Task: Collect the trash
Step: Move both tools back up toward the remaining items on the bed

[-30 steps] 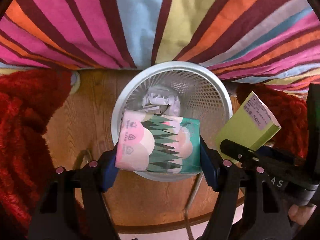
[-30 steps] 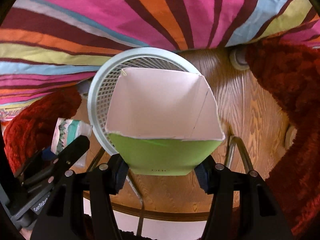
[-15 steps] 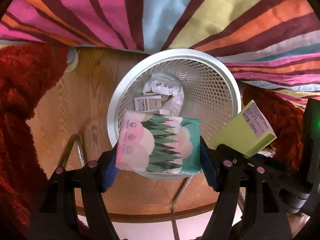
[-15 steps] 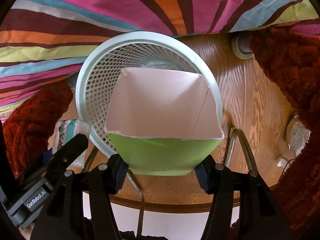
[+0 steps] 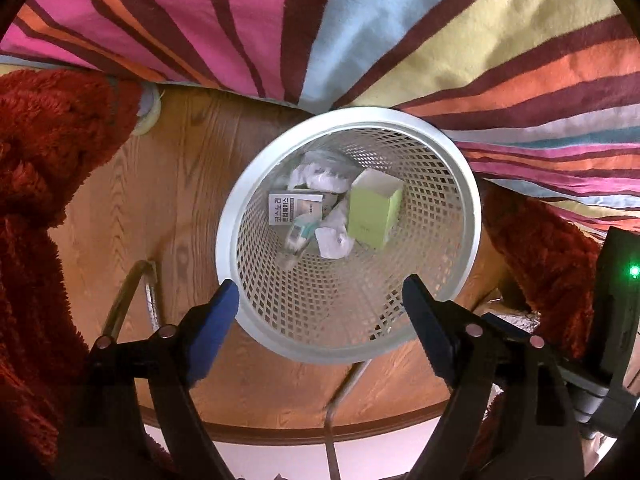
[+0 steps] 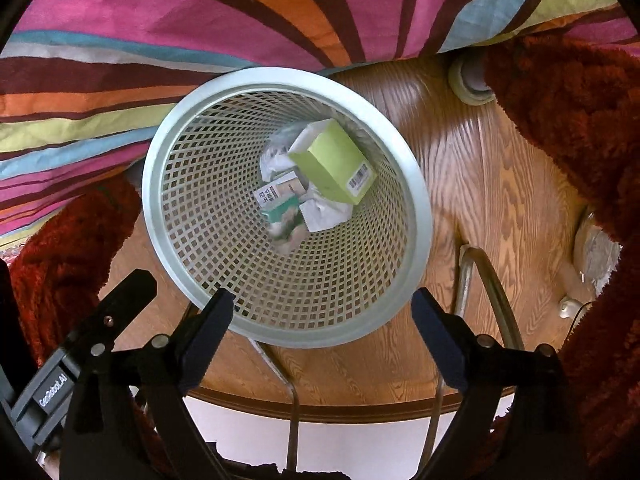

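Observation:
A white mesh wastebasket stands on the wooden floor; it also shows in the right wrist view. Inside lie a green carton, a patterned tissue pack, a small printed box and crumpled paper. My left gripper is open and empty above the basket's near rim. My right gripper is open and empty above the near rim too.
A striped blanket hangs behind the basket. Red fluffy fabric flanks both sides. Metal legs rise from the wooden floor. The left gripper's body shows at the right wrist view's lower left.
Both grippers have opened. The tissue pack fell from the left gripper and the green carton from the right; both now lie inside the basket.

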